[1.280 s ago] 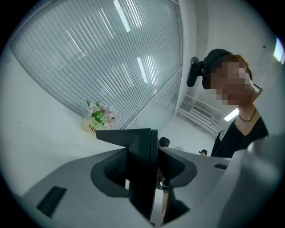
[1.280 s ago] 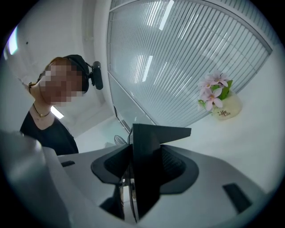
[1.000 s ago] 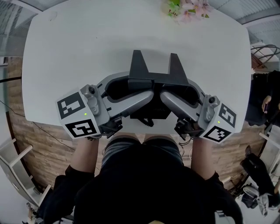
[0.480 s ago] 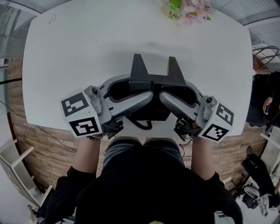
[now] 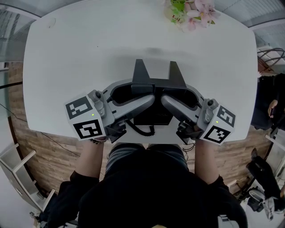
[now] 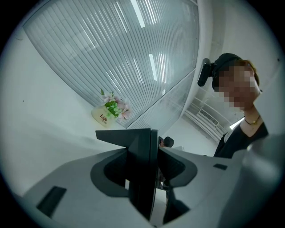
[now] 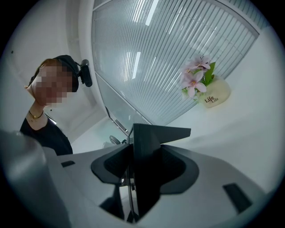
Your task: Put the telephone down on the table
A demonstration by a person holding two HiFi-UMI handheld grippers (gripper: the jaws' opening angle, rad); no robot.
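The head view looks steeply down onto the white rounded tabletop [image 5: 67, 67]. Both gripper views look level and close along their jaws, sharing the pink flowers in a cream pot [image 6: 107, 113].

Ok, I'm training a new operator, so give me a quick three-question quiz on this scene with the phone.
1. True or false: only the left tongs grip the phone.
2. What stands at the table's far edge? A flowers, B mug, C laptop.
3. Fill in: a coiled ___ shows at the phone's near side.
Key: 1 false, the right tongs grip it too; 2 A, flowers; 3 cord.
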